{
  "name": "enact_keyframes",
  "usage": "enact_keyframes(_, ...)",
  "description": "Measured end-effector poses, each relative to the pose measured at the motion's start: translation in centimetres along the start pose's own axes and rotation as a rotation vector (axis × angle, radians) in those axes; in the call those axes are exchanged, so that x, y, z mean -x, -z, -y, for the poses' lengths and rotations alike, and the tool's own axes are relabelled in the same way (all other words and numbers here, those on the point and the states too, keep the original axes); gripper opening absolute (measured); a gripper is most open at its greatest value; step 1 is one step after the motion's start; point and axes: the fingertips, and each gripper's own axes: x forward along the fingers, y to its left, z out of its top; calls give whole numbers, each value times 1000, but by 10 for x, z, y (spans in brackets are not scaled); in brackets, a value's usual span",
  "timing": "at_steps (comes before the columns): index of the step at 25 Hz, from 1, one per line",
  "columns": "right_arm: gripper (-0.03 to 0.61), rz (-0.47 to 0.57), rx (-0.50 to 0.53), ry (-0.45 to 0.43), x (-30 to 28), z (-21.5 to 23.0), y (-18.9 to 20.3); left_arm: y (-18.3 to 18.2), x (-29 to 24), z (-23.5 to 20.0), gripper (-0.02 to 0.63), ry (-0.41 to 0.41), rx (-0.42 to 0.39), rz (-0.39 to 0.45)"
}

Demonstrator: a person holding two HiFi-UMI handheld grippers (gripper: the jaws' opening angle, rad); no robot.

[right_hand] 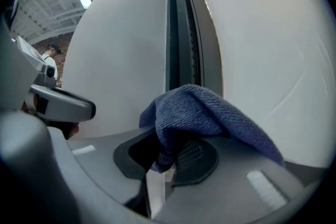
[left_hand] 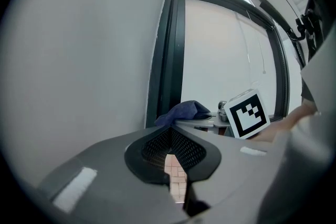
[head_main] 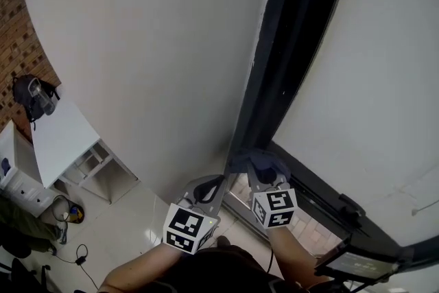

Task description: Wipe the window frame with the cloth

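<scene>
A dark window frame (head_main: 291, 44) runs upward between a white wall and the pale glass. My right gripper (head_main: 259, 168) is shut on a blue cloth (head_main: 264, 162), which sits against the lower part of the frame. In the right gripper view the blue cloth (right_hand: 202, 113) bulges over the jaws in front of the frame (right_hand: 184, 29). My left gripper (head_main: 218, 183) is beside it on the left, shut with nothing between its jaws. The left gripper view shows the cloth (left_hand: 185, 110) and the frame (left_hand: 168, 50) ahead.
A white table (head_main: 62, 137) with a dark bag (head_main: 31, 96) stands down at the left by a brick wall. Cables and small items lie on the floor (head_main: 75, 243). A window handle (head_main: 351, 206) sticks out at the lower right. A person (right_hand: 51, 57) stands far off.
</scene>
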Motion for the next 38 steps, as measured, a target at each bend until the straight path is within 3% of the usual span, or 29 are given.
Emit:
enact_keyframes(15, 64, -7, 15, 40, -4, 4, 3, 3, -5, 7, -6, 77, -8, -16)
enact_keyframes(28, 65, 112, 47, 26, 10, 8, -65, -56, -2, 27, -6, 142, -21, 94)
enact_keyframes(38, 66, 181, 65, 22, 26, 12, -112, -89, -2, 18, -6, 72, -27, 132)
